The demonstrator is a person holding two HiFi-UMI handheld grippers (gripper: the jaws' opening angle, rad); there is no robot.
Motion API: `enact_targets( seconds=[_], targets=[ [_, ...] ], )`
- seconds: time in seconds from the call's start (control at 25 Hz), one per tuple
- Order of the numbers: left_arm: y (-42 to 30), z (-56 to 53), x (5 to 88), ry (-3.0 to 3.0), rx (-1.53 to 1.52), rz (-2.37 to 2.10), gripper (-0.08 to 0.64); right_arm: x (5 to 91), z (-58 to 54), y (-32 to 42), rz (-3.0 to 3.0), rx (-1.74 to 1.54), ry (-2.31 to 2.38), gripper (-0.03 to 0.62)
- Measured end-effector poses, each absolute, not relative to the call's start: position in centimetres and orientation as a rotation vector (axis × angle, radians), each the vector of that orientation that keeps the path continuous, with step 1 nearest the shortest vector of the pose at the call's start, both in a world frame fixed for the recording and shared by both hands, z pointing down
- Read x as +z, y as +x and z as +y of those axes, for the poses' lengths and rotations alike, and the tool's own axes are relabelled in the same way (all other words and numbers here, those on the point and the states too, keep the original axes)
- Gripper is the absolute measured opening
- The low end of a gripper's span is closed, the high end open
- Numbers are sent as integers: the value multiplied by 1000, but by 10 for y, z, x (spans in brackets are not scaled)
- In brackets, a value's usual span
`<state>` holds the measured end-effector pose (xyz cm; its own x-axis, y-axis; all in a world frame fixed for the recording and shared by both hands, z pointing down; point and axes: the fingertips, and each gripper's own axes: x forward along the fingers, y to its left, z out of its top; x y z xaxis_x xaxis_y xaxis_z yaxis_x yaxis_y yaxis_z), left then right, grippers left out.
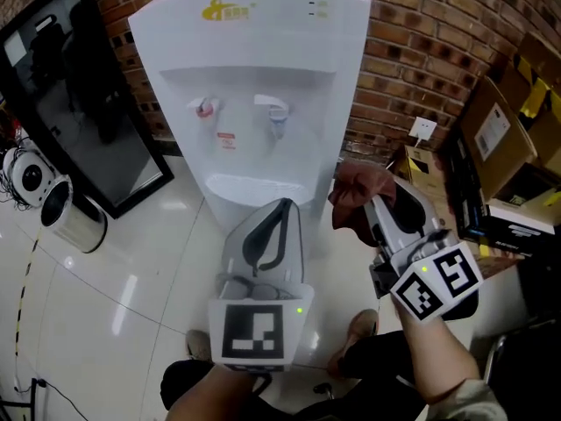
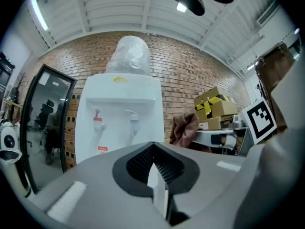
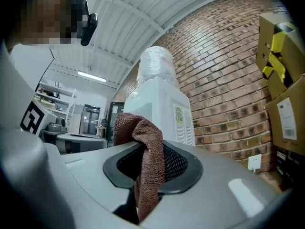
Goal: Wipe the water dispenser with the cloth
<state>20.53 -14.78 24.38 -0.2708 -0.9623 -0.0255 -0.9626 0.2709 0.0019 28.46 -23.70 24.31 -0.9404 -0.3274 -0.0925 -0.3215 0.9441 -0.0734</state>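
The white water dispenser (image 1: 254,77) stands against a brick wall, with a red tap and a blue tap in its recess. My right gripper (image 1: 372,202) is shut on a brown cloth (image 1: 358,191), just right of the dispenser's lower body and level with it. In the right gripper view the cloth (image 3: 150,166) hangs out from between the jaws, and the dispenser's side (image 3: 164,109) rises behind it. My left gripper (image 1: 282,207) points at the dispenser's lower front, with its jaws together and nothing between them. The left gripper view shows the dispenser (image 2: 119,118) ahead and the cloth (image 2: 185,128) to the right.
A black-framed glass panel (image 1: 79,86) leans on the wall to the left, with a metal bin (image 1: 70,217) and a white round device (image 1: 26,175) on the floor beside it. Cardboard boxes (image 1: 504,121) are stacked at the right, near a wall socket (image 1: 424,128).
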Motion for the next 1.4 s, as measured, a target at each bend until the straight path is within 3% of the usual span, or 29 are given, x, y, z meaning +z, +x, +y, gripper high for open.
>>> enact_targets(
  seconds=[0.36,0.64,0.8,1.4],
  targets=[
    [220,-182,257,-1742,-8,2585,0,226,-259,282,2981,18,-346,103],
    [221,-212,248,-1721,-273,2534,0,219,-287,304,2905,-183,-386,103],
    [212,-210,257,-1722,-156,2606,0,224,-299,310,2908,-187,-464,103],
    [213,-215,256,-1762,-228,2536,0,259,-312,304,2947,-187,-585,103]
  ],
)
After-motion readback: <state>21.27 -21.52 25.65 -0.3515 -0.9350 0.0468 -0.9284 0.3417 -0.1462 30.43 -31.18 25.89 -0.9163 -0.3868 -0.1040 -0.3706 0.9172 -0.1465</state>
